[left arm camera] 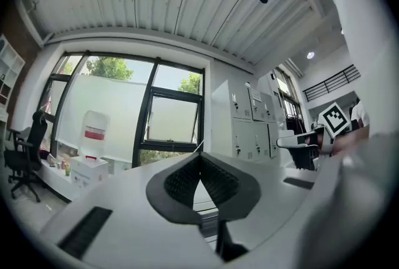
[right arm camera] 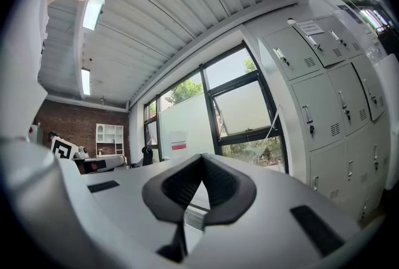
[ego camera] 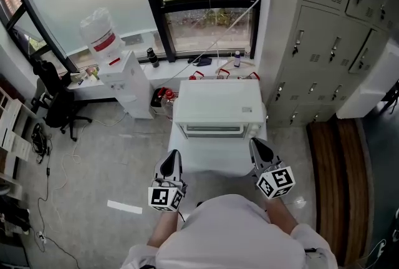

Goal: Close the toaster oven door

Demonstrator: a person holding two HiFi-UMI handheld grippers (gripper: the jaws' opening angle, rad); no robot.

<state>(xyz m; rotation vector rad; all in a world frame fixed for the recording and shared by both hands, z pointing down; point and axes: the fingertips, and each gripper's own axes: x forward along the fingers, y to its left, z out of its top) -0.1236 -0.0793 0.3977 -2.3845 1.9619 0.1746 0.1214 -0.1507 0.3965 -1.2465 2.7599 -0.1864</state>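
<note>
From the head view, the white toaster oven (ego camera: 218, 102) sits on the worktop (ego camera: 187, 158) below the window (ego camera: 206, 30), its door (ego camera: 212, 130) facing me. It is seen so steeply that I cannot tell whether it is fully shut. My left tongs (ego camera: 169, 163) and right tongs (ego camera: 260, 150) hang just before it, one on each side, touching nothing. The left gripper view shows its tongs pressed together and empty. The right gripper view shows the same. I judge this the approach: next, a closed tip must push the door's edge home.
</note>
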